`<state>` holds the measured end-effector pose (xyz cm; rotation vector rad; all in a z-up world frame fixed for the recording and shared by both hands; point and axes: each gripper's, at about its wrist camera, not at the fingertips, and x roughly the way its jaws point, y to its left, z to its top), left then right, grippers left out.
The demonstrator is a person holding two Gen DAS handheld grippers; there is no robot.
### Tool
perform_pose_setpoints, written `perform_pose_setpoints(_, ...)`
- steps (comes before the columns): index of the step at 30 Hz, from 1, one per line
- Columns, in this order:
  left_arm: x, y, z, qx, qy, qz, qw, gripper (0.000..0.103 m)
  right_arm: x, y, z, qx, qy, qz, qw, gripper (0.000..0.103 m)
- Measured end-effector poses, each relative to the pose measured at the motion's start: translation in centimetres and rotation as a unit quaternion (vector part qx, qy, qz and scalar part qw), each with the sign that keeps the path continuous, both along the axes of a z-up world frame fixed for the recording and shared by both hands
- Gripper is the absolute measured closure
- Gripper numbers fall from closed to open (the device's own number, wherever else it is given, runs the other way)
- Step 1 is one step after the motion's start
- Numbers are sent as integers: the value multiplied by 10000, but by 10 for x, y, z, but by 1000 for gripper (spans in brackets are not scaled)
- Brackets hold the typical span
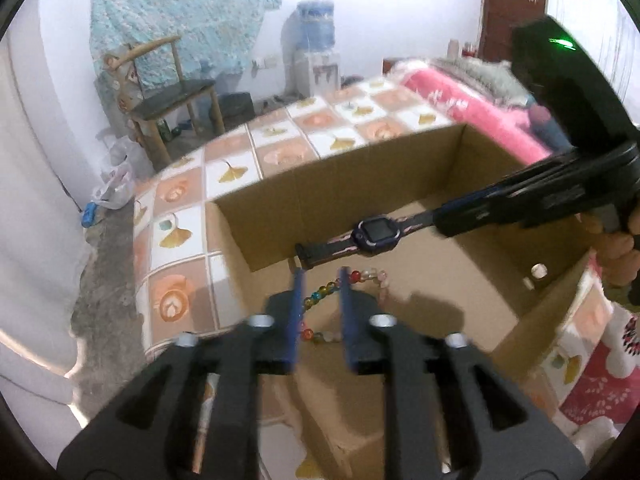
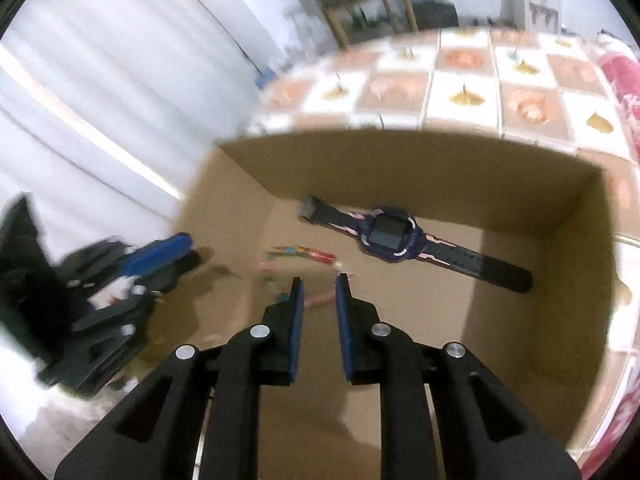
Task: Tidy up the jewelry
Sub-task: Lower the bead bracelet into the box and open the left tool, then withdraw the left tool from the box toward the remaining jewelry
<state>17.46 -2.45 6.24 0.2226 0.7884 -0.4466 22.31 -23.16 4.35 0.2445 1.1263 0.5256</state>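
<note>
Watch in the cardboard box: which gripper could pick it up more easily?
Probably the right gripper: its tips sit at the strap end of the watch, jaws slightly apart. The left gripper hangs over the beaded bracelet instead.

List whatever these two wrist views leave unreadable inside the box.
- Left wrist view: one strap end of the watch is hidden behind the right gripper.
- Left wrist view: the left gripper covers parts of the bead bracelet.
- Right wrist view: motion blur smears the bracelet, so its beads cannot be counted.
- Left wrist view: a pale round spot by the cardboard box wall is too small to identify.
</note>
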Motion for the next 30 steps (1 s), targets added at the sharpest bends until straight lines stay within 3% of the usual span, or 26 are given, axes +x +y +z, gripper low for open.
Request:
perform_pose_setpoints(2, -24, 14, 15, -231, -226, 11, 9995, 62, -35, -20, 27, 257, -482, -29, 9985, 64)
perform_pose_setpoints(3, -35, 19, 21, -331, -303, 20, 9990, 59, -54, -29, 38, 356, -716, -30, 9968, 61)
perform_pose_setpoints(5, -59, 35, 30, -622, -459, 49, 9970, 38, -85, -43, 50, 506, -1063, -5, 9930, 49)
perform_pose_setpoints(9, -110, 61, 27, -1023, -714, 207, 9920, 19, -149, -69, 41, 1056, -1263, 60, 9863, 37)
perform_pose_setpoints(10, -118, 63, 22, -1043, -737, 219, 9916, 18, -164, -73, 26, 1266, -1129, -3, 9855, 37)
perform_pose_setpoints(13, -129, 60, -12, -786, -462, 357, 9952, 16, -174, -74, -13, 1243, -685, -389, 9891, 37)
perform_pose_setpoints(16, -118, 45, -46, -164, -178, 534, 9983, 16, -167, -73, -48, 1364, -244, -743, 9876, 37)
perform_pose_setpoints(20, -105, 31, -67, 418, -223, 604, 9970, 17, -146, -69, -73, 1391, 100, -1000, 9852, 37)
perform_pose_setpoints(24, -95, 37, -70, 380, -206, 676, 9968, 16, -124, -71, -85, 1572, 337, -1135, 9804, 37)
perform_pose_setpoints(30, -82, 43, -72, 121, -98, 741, 9971, 15, -123, -80, -86, 1837, 405, -1219, 9745, 37)
